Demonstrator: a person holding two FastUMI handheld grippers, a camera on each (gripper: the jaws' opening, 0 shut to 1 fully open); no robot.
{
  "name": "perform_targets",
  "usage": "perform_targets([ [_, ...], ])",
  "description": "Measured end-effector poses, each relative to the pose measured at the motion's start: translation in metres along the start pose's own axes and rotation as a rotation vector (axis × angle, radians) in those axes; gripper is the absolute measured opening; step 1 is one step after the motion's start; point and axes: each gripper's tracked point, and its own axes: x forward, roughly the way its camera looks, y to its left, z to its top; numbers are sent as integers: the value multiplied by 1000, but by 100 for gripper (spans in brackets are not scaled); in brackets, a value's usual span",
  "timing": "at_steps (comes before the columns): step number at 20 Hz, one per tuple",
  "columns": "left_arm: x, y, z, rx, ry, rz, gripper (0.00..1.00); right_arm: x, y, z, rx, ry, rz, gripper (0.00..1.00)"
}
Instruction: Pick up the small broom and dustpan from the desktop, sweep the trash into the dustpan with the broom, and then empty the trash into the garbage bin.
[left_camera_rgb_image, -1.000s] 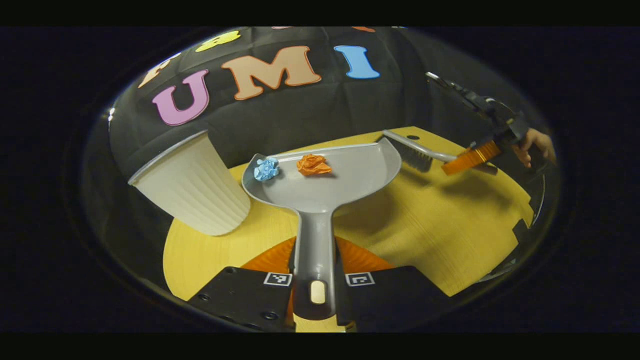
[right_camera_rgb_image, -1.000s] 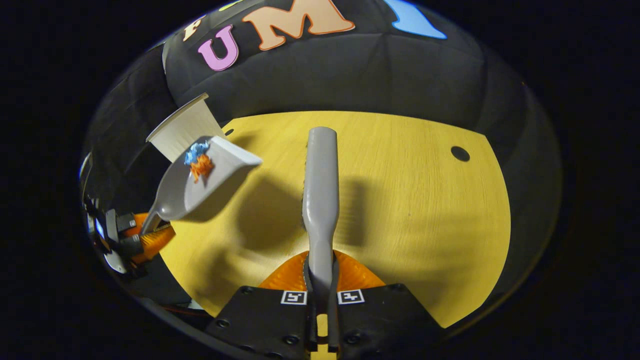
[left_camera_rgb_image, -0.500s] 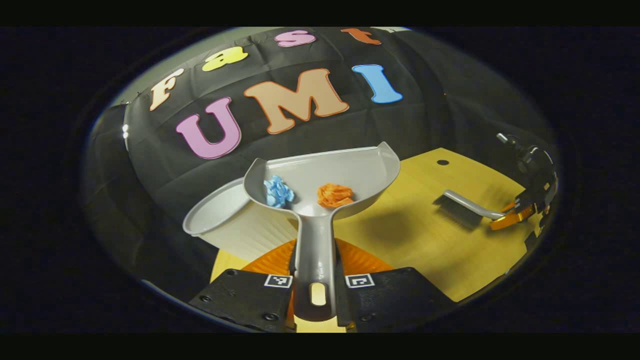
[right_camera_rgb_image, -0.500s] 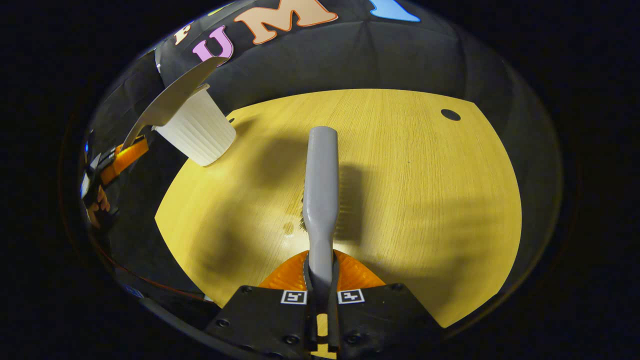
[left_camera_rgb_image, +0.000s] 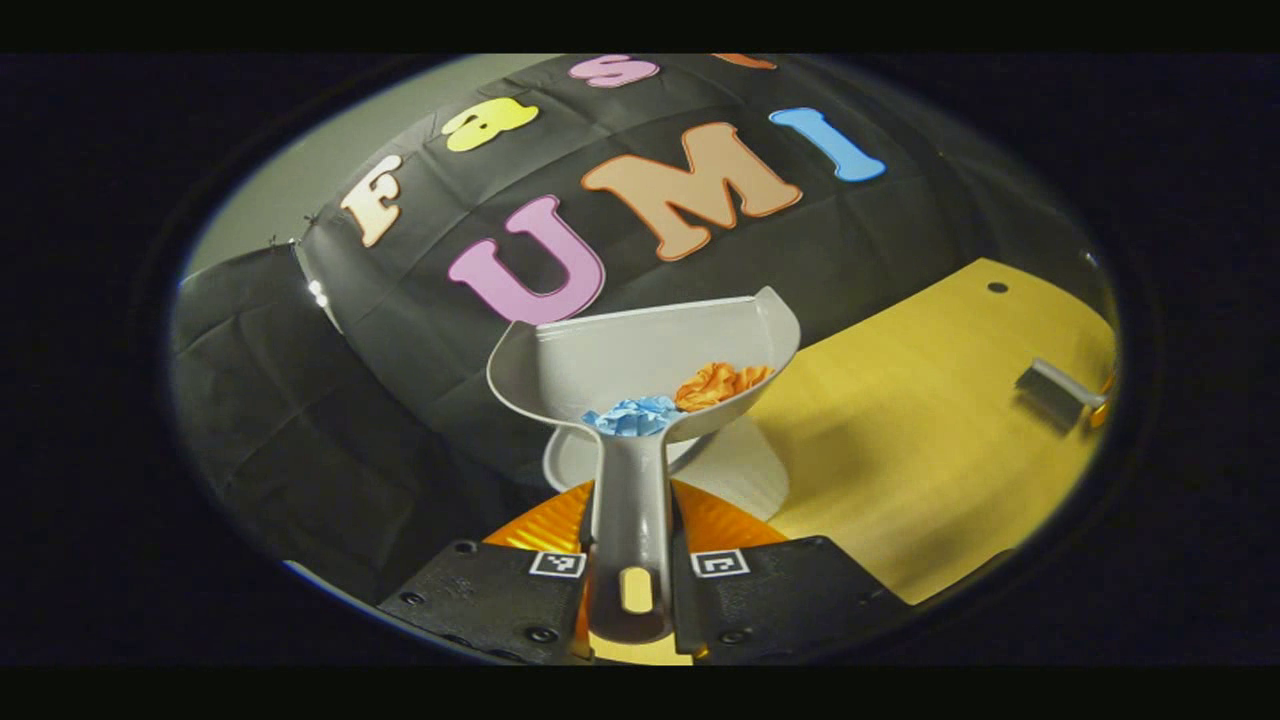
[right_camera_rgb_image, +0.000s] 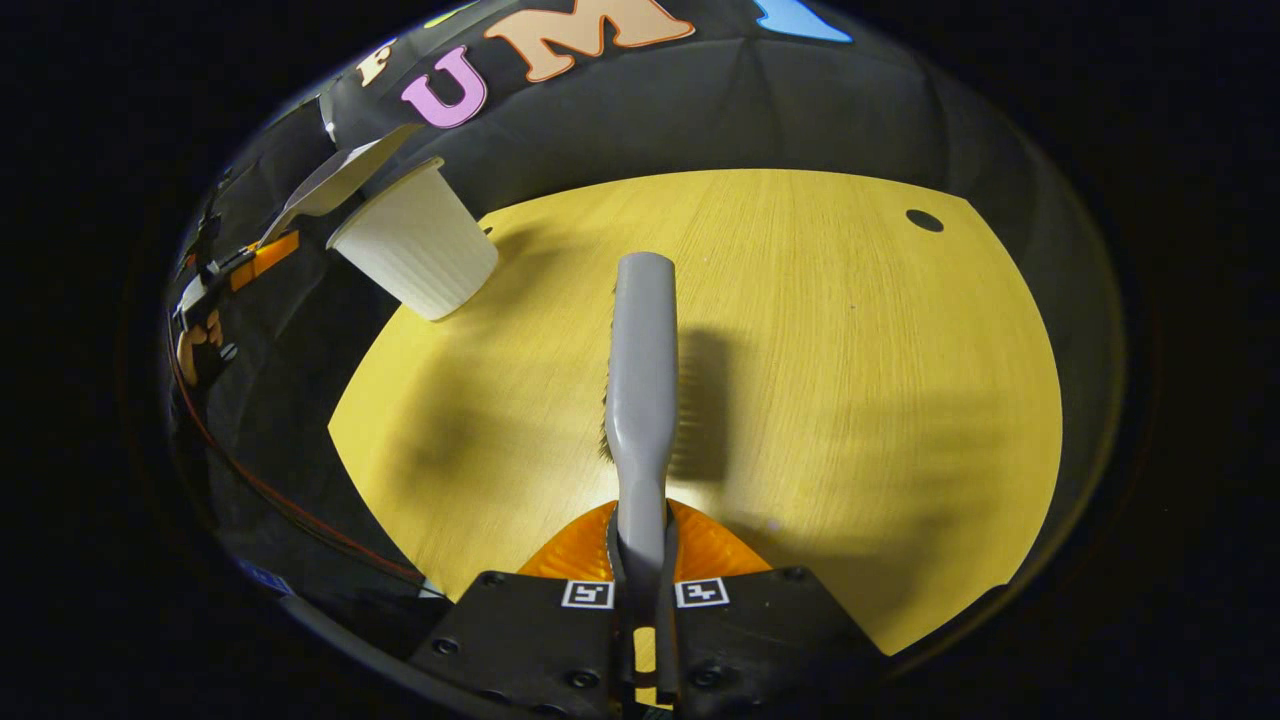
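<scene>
Above yellow desktop (right_camera_rgb_image: 800, 330), tongs clamping grey dustpan (left_camera_rgb_image: 640, 370) and broom (right_camera_rgb_image: 642, 370) handles.

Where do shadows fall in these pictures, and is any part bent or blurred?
Right gripper view: the brush throws a soft shadow to its right on the desk. Left gripper view: the dustpan shades the desk beside it; the fisheye bends the desk edge; nothing is noticeably blurred.
</scene>
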Motion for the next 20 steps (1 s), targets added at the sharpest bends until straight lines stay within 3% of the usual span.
perform_targets([
  [5, 12, 66, -27, 274, 83, 114, 23, 0, -1, -1, -21, 19, -3, 7],
  [11, 15, 91, -43, 619, 160, 123, 22, 0, -2, -1, -26, 25, 0, 7],
  [15, 23, 118, -23, 910, 176, 163, 25, 0, -5, 0, -45, 33, -6, 7],
  [16, 26, 122, -20, 962, 187, 169, 22, -1, -5, 0, -47, 36, -5, 7],
  [19, 23, 125, -5, 1119, 178, 187, 24, -2, -8, 1, -58, 34, -5, 7],
  [20, 22, 127, -2, 1117, 172, 189, 24, -3, -9, 1, -60, 35, -8, 7],
])
